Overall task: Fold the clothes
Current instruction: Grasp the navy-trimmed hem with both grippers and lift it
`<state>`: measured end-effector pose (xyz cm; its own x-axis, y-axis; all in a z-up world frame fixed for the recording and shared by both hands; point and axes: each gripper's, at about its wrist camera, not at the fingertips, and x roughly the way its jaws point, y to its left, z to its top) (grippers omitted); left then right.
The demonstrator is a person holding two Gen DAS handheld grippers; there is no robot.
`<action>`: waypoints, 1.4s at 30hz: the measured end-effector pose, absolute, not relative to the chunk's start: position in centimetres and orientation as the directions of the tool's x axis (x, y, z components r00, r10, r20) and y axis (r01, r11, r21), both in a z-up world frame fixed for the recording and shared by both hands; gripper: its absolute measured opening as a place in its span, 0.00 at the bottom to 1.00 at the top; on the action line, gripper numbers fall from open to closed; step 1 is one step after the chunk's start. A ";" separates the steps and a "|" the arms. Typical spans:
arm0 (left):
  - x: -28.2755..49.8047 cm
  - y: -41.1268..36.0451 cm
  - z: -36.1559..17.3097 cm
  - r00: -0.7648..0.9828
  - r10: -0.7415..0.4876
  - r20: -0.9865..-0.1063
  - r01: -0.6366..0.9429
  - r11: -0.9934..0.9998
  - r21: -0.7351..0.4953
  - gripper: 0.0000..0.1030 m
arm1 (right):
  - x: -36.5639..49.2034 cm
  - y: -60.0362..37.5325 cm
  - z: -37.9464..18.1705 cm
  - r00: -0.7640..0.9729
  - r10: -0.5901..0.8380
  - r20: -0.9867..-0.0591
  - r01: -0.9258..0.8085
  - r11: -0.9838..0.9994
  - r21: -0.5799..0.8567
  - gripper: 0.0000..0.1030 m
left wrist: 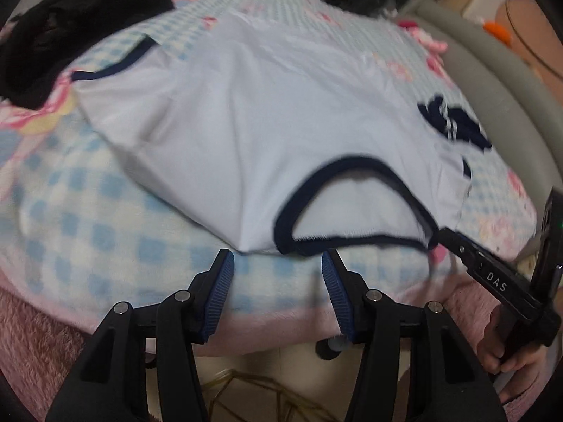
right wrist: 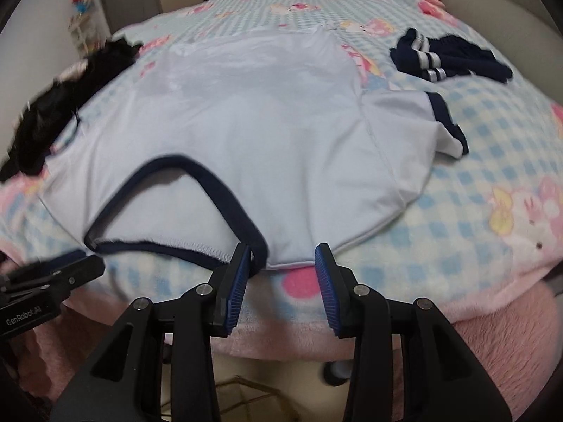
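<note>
- A pale T-shirt [right wrist: 246,133] with navy trim lies spread flat on a checked blanket [right wrist: 475,190] in blue and white with pink cartoon figures, its neck opening [right wrist: 176,204] turned toward the near edge of the bed.
- The left gripper [left wrist: 278,263] hovers just short of the shirt's near shoulder edge, to the left of the collar; its blue-padded fingers [left wrist: 225,281] are spread wide with nothing between them.
- The right gripper [right wrist: 281,263] sits at the shirt's other shoulder, right of the collar, fingers likewise parted; its left finger overlaps the navy collar band, and the fabric edge lies in the gap between the pads (actual contact cannot be confirmed).
- Seen from the left wrist, the right gripper [left wrist: 492,274] enters from the right, held by a hand [left wrist: 506,355], its tip near the collar's corner.
- A navy-banded sleeve [right wrist: 443,123] reaches out to the right.
- A small navy garment with white stripes [right wrist: 450,59] lies beyond that sleeve, apart from the shirt.
- A black garment [right wrist: 63,105] is bunched at the shirt's far left side.
</note>
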<state>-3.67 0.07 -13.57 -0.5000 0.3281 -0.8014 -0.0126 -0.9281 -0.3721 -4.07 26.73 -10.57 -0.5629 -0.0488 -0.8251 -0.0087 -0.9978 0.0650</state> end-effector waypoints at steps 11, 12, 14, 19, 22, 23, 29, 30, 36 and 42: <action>-3.4 -4.7 -15.9 -0.543 0.502 -0.673 0.101 -0.757 -0.645 0.46 | -3.8 32.2 -12.3 -0.562 -0.262 -0.784 -0.072 -0.929 0.363 0.38; -3.8 -4.3 -16.3 -0.526 0.517 -0.675 0.095 -0.753 -0.651 0.46 | -3.6 32.7 -12.3 -0.568 -0.268 -0.778 -0.088 -0.920 0.381 0.37; -4.5 -3.0 -16.3 -0.520 0.492 -0.698 0.076 -0.788 -0.611 0.46 | -3.4 33.6 -12.1 -0.598 -0.216 -0.772 -0.146 -0.917 0.370 0.37; -5.4 -2.3 -17.6 -0.508 0.518 -0.688 0.099 -0.759 -0.644 0.46 | -3.8 34.2 -12.4 -0.604 -0.168 -0.779 -0.170 -0.928 0.332 0.38; -5.3 -3.9 -17.9 -0.544 0.631 -0.554 0.102 -0.605 -0.789 0.47 | -3.9 33.6 -12.8 -0.583 -0.203 -0.787 -0.136 -0.930 0.341 0.38; -5.3 -4.3 -17.9 -0.552 0.636 -0.539 0.106 -0.588 -0.802 0.47 | -3.8 33.9 -12.6 -0.587 -0.222 -0.778 -0.135 -0.921 0.365 0.38; -6.0 -4.8 -18.8 -0.573 0.614 -0.543 0.169 -0.561 -0.811 0.46 | -5.3 34.6 -13.3 -0.578 -0.350 -0.737 -0.144 -0.845 0.515 0.47; -6.3 -4.2 -18.8 -0.567 0.595 -0.569 0.174 -0.589 -0.789 0.46 | -5.5 34.2 -13.4 -0.575 -0.344 -0.742 -0.137 -0.854 0.502 0.47; -5.9 -1.2 -17.7 -0.524 0.619 -0.585 0.042 -0.667 -0.744 0.22 | -5.8 33.0 -13.1 -0.599 -0.307 -0.740 -0.120 -0.879 0.462 0.30; -6.9 -2.1 -18.4 -0.527 0.632 -0.569 0.080 -0.629 -0.773 0.23 | -6.1 33.3 -13.4 -0.612 -0.295 -0.734 -0.140 -0.873 0.468 0.32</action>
<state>-6.89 -2.13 -18.36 -0.5268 0.6317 -0.5687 0.0799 -0.6293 -0.7731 -6.11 33.35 -13.41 -0.6118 -0.2950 -0.7340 -0.1402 -0.8727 0.4676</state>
